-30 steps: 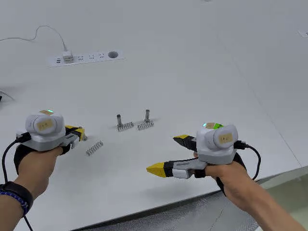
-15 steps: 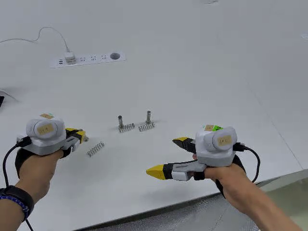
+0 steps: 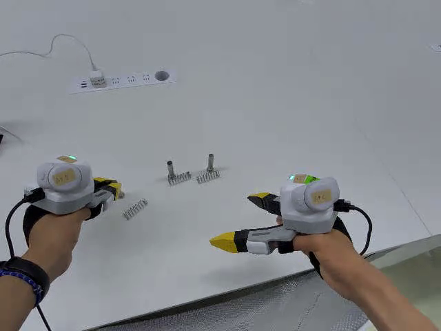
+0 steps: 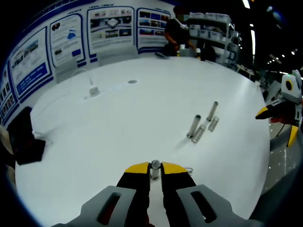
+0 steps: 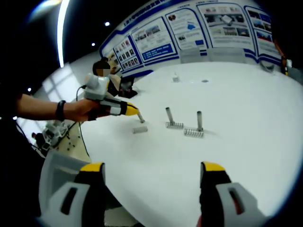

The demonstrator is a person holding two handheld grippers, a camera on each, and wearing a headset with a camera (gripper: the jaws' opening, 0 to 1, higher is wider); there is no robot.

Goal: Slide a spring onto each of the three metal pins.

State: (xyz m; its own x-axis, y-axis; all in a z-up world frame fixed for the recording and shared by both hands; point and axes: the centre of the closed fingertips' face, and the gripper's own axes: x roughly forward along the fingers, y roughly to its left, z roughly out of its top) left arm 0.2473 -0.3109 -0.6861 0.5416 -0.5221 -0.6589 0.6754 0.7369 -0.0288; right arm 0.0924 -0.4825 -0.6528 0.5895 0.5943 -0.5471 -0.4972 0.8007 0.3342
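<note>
Clamping a metal pin [image 4: 155,165], left tongs [image 4: 155,169] sit low over the table [image 3: 275,103] — right tongs [image 5: 152,167] hover wide apart.

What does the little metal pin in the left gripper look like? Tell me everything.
The pin is a small, shiny grey metal rod with a round end. The left gripper is shut on it, yellow tips pinching both sides. It looks bare, with nothing slid onto it. It sticks out over the white table, near a loose spring.
</note>
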